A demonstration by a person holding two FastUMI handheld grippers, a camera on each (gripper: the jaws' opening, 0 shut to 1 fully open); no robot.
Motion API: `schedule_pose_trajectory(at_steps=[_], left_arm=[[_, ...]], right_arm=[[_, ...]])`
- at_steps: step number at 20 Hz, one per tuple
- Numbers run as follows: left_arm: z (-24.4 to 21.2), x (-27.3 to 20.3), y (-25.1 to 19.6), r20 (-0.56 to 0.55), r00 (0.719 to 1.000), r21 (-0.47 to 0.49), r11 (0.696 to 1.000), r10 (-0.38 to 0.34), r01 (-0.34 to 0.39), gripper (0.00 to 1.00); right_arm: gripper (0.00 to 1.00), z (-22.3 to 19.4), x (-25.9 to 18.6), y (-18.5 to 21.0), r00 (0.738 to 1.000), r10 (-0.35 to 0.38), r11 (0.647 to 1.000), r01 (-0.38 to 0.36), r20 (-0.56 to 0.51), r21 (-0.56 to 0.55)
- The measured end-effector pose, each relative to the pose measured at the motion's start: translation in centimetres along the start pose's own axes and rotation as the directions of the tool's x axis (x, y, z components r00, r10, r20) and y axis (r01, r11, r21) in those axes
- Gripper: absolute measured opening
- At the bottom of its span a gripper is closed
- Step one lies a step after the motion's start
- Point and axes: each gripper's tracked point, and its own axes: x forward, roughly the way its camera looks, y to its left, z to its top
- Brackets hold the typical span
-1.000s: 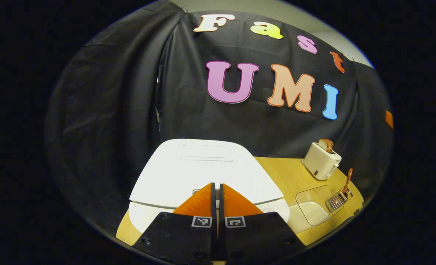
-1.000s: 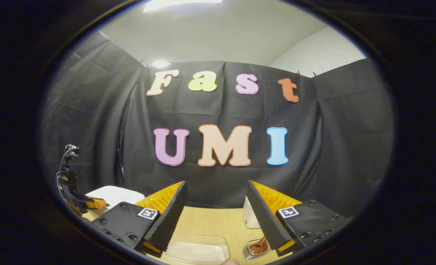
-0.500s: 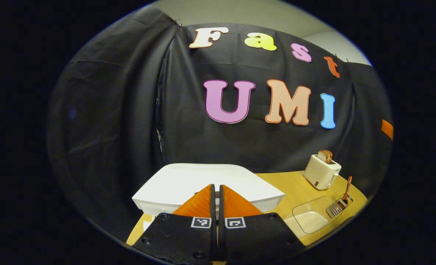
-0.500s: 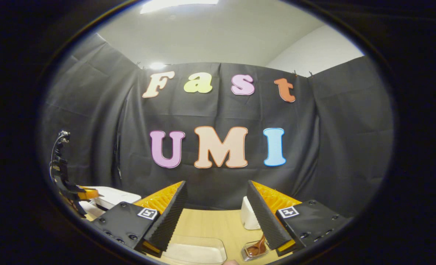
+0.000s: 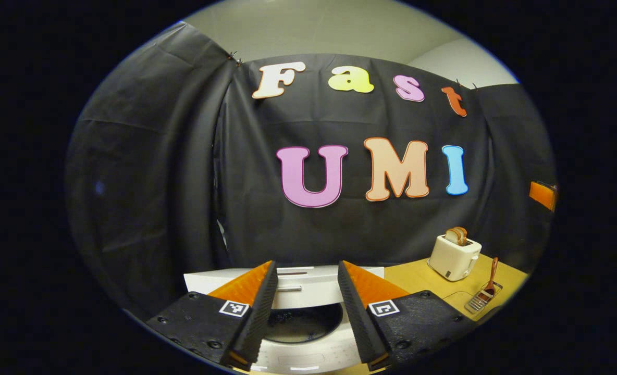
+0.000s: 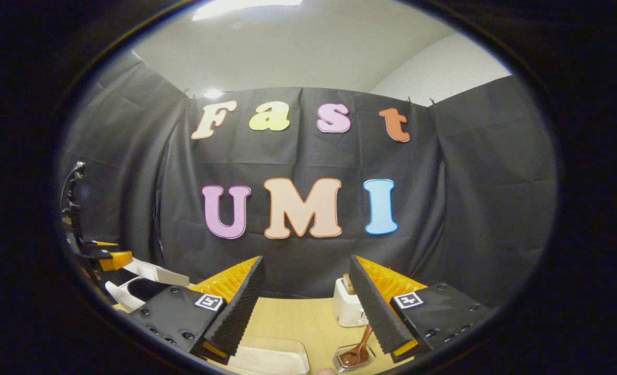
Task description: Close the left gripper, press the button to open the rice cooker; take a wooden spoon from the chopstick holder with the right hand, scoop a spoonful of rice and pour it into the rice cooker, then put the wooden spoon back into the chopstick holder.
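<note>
Left tongs [image 5: 304, 307] spread, empty, above open rice cooker [image 5: 300, 323].
Right tongs [image 6: 304, 307] spread, empty; wooden spoon [image 6: 358, 349] in chopstick holder [image 6: 354, 357] just below, on bench [image 6: 298, 323].

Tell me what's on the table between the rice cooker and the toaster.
Bare wooden table lies between the open rice cooker and the toaster in the left gripper view; the spoon holder sits nearer, off that line.
</note>
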Motion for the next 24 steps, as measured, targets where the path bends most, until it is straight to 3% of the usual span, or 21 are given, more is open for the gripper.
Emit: schedule_pose_trajectory(at_steps=[3,7,16,24], left_arm=[[0.2,0.3,-0.4,-0.001,1.000,0.021,1.000,-0.004,0.004,0.87],[1.6,-0.4,-1.8,0.039,0.999,0.007,1.000,-0.010,0.010,0.94],[2.9,-2.8,-6.4,0.052,0.996,-0.014,0.998,-0.066,0.067,0.94],[3.3,-4.2,-7.0,0.048,0.998,-0.012,0.999,-0.034,0.035,0.94]], right_arm=[[1.00,-0.3,0.5,-1.3,1.000,-0.014,1.000,0.014,-0.006,0.001],[1.00,-1.4,1.6,-2.9,0.999,-0.025,1.000,0.025,-0.034,-0.001],[1.00,-6.1,6.0,-7.5,0.986,-0.045,0.998,0.051,-0.162,0.033],[1.00,-12.4,9.5,-11.6,0.954,-0.074,0.997,0.080,-0.291,0.009]])
